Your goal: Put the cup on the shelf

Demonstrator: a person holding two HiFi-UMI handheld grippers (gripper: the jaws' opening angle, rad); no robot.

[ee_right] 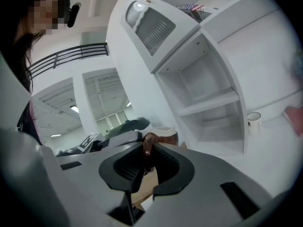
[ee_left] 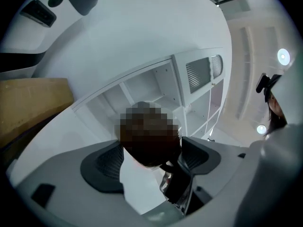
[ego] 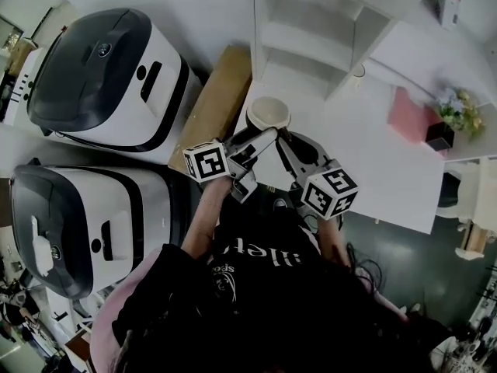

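- Two tools on one cup (ego: pixel 268 113).
- Left tool (ego: pixel 260 137): jaws spread wide, clamped against the sides of the cup body.
- Right tool (ego: pixel 286 138): clenched on the brown handle (ee_right: pixel 147 150).
- Cup is at both tool tips, mouth up, over the white desk (ego: pixel 373 146). Resting or lifted: can't tell.
- Shelf (ego: pixel 311 29) just ahead of both tools.
- Small white mug (ee_right: pixel 253 122) ahead-right of the right tool, beside the shelf.

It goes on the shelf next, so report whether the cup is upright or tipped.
Upright: the cup shows its mouth facing up in the head view; the right gripper is shut on its handle.
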